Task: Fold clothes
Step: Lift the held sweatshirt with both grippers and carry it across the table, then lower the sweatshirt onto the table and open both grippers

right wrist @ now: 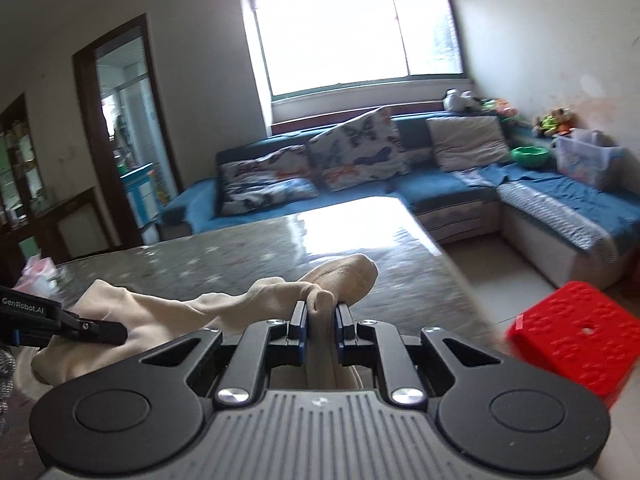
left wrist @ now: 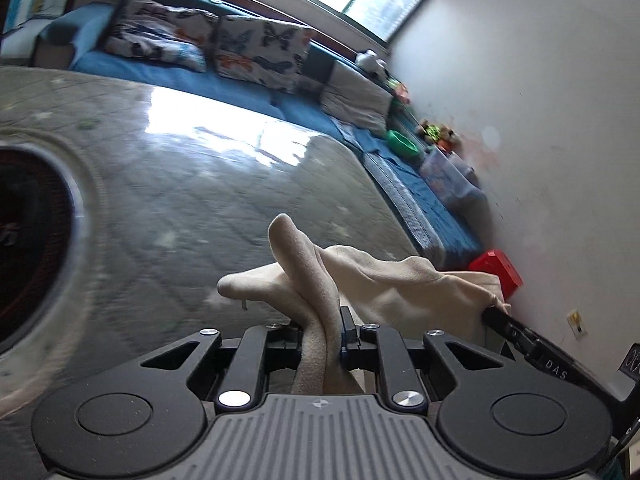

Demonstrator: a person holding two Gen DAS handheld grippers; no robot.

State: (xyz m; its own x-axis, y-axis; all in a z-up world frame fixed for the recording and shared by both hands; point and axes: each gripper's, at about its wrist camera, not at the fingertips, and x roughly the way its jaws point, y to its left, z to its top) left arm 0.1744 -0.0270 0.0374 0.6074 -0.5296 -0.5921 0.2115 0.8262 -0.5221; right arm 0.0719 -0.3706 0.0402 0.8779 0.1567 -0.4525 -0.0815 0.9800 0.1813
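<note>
A: Start at the tongs. What has the left gripper (left wrist: 322, 326) got?

B: Its jaws are pinching a bunched fold of the cream cloth (left wrist: 384, 280). The fabric fills the gap between the pads and pokes up past the tips in a soft roll.

A: And the right gripper (right wrist: 320, 316)?

B: The same: its pads are pressed onto another fold of that cloth (right wrist: 224, 308), with a rounded lump of fabric standing up just beyond the tips.

A: So both hold one garment?

B: Yes. In the left view the right gripper (left wrist: 494, 314) shows at the right side, gripping the cloth's far end. In the right view the left gripper (right wrist: 106, 330) comes in from the left, its tips against the cloth. The cloth hangs slack between the two.

A: Where is it on the table (right wrist: 240, 252)?

B: Toward the near edge, held over the glossy patterned top; whether the sagging part touches, I cannot tell. Window glare covers the far edge.

A: Around the table?

B: A red stool (right wrist: 576, 332) stands on the floor off the near right corner. A blue sofa (right wrist: 440, 184) with butterfly cushions (right wrist: 356, 152) runs beyond the far edge.
</note>
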